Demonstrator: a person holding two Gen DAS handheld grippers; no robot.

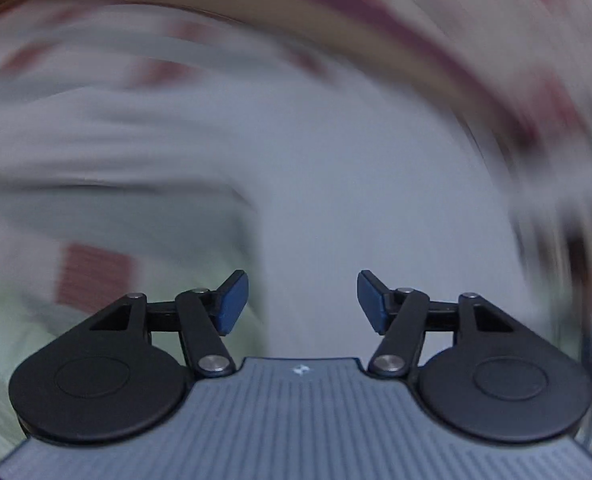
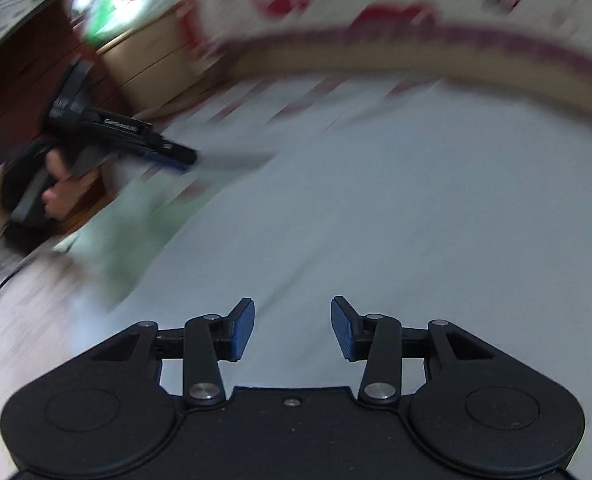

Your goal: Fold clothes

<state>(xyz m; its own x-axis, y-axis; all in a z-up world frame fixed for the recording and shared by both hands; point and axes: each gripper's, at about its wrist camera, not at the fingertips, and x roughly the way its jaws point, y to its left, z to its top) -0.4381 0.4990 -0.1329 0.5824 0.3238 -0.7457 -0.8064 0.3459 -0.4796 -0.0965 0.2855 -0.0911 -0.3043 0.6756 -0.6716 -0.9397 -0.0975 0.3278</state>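
Grey garment (image 2: 395, 200) spread flat | left tool (image 1: 302, 302) parted, empty | right tool (image 2: 293, 328) parted, empty

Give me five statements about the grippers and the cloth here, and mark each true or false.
1. The left gripper is open with nothing between its pads. True.
2. The right gripper is clamped on a fold of cloth. False: its jaws stand apart and empty over the pale cloth.
3. In the right wrist view, a hand holds the left gripper at the left. True.
4. The cloth under both grippers is solid black. False: it is pale grey-blue, with a green piece beside it.
5. Both views are sharp. False: both backgrounds are streaked with motion blur.
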